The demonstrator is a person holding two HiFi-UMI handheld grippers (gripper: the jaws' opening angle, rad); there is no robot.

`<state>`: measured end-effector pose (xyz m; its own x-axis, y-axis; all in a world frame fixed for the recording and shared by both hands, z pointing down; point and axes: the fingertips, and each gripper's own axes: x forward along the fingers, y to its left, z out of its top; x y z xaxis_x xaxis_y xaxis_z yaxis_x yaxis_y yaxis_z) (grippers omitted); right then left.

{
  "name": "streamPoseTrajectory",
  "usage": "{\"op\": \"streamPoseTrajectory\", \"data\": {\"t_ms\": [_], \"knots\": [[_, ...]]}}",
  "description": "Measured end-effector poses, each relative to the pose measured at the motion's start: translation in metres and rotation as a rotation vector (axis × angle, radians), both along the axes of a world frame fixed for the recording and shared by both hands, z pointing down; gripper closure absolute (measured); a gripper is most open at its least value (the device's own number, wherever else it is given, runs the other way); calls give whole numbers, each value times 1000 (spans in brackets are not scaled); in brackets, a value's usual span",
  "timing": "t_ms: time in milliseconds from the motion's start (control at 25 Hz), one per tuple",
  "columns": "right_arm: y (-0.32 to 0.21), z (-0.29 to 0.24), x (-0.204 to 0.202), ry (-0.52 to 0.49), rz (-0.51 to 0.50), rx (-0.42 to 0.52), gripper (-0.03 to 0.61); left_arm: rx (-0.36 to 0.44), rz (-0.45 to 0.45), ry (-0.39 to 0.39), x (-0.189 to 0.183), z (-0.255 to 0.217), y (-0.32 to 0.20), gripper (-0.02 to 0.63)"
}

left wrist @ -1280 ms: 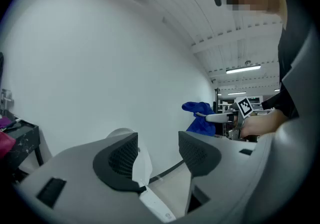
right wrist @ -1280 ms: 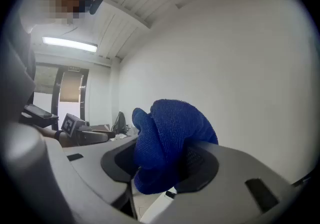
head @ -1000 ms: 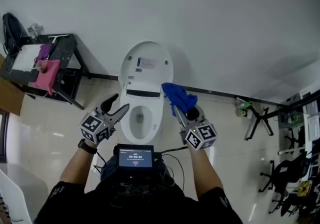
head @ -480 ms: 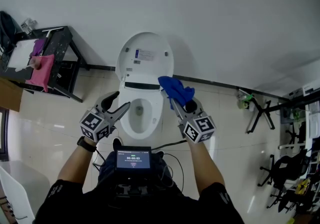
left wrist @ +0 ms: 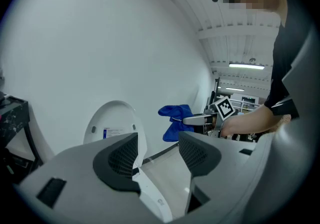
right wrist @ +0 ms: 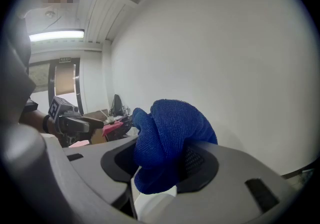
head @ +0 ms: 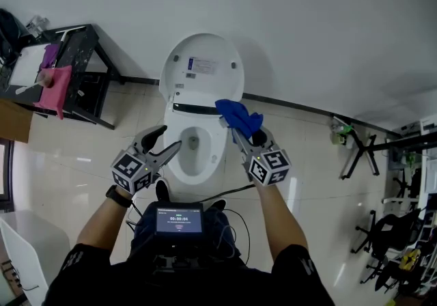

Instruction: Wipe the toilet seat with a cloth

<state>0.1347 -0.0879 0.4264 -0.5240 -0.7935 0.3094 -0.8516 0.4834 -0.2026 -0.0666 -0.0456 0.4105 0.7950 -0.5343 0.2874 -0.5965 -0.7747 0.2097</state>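
Observation:
A white toilet [head: 194, 161] stands against the wall with its lid [head: 202, 72] raised; the seat rim and bowl show below. My right gripper [head: 235, 127] is shut on a bunched blue cloth [head: 237, 117] and hangs over the seat's right rear side. In the right gripper view the blue cloth [right wrist: 167, 143] fills the gap between the jaws. My left gripper [head: 164, 142] stands open with nothing in it, above the seat's left edge. The left gripper view looks past the open jaws to the lid [left wrist: 114, 123] and the blue cloth [left wrist: 175, 120].
A black metal rack [head: 75, 82] with a pink cloth [head: 53, 89] stands at the left by the wall. A screen device [head: 179, 220] sits at the person's chest. Stands and chairs [head: 382, 229] crowd the right side. The floor is pale tile.
Both grippers have drifted slightly forward toward the toilet. The right gripper with the blue cloth now sits closer over the seat's rear right. The head view has shifted a little.

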Motion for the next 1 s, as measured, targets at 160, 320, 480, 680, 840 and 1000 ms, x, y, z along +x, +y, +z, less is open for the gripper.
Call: {"op": "streamPoseTrajectory", "data": {"t_ms": [160, 320, 480, 680, 840, 1000], "knots": [[-11, 36, -3, 23, -21, -52, 376, -31, -8, -4, -2, 16, -2, 367], [-23, 71, -5, 45, -38, -96, 376, -58, 1, -20, -3, 37, -1, 367], [-34, 115, -8, 62, -49, -146, 376, -91, 14, -36, -4, 59, 1, 367], [-45, 184, -6, 98, -59, -225, 376, -134, 18, -51, -3, 88, 4, 367], [-48, 246, -5, 127, -65, -299, 376, -179, 16, -77, -5, 118, 9, 367], [-48, 311, -3, 160, -73, -380, 374, -185, 11, -108, -9, 143, 11, 367]]}}
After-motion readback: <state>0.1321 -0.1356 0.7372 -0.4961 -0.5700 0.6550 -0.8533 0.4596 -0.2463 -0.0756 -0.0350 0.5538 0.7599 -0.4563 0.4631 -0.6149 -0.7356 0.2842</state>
